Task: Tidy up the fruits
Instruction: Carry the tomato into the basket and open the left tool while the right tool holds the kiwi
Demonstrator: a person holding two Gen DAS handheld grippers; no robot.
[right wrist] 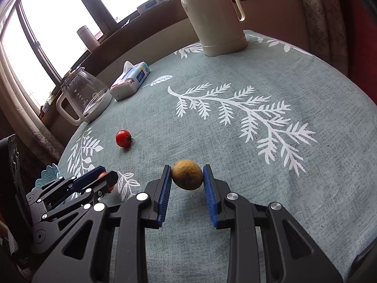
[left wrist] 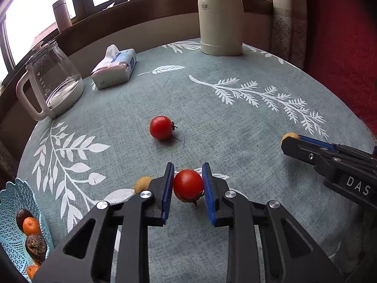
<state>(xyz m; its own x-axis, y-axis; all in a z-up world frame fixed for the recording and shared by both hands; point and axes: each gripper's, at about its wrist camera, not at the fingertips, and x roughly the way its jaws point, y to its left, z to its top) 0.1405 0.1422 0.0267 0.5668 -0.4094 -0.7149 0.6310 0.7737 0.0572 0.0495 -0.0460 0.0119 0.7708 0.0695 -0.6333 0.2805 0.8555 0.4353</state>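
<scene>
Fruits sit pinched in both tools for lifting together: my left gripper squeezes a round red tomato, my right gripper a brownish-yellow fruit, both bound for the blue lattice basket.

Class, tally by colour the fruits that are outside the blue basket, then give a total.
Red: 2, the loose red fruit and the gripped red fruit.
Yellow-brown: 2, the loose yellow-brown fruit and the gripped yellow-brown fruit.
Total: 4
</scene>
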